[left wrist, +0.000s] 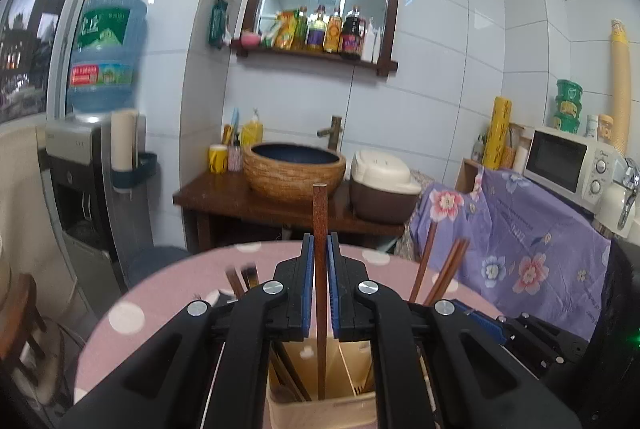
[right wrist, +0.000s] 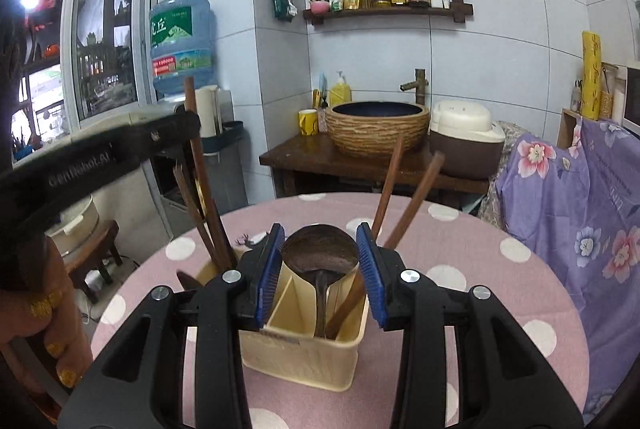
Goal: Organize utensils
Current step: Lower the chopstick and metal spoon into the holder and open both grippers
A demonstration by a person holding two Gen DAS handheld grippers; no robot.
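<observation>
Left wrist view: the left hand-held gripper (left wrist: 320, 285) is clamped on one upright chopstick (left wrist: 320, 229), right above the beige utensil holder (left wrist: 320, 405), long axis pointing down into it.

Right wrist view: the right hand-held gripper (right wrist: 320, 269) grips the wooden spoon (right wrist: 320, 253) bowl, handle standing in the holder's middle slot.

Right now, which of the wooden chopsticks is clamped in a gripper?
The upright chopstick between the shut left gripper pads, its lower end inside the beige holder; the other chopsticks lean free.
</observation>
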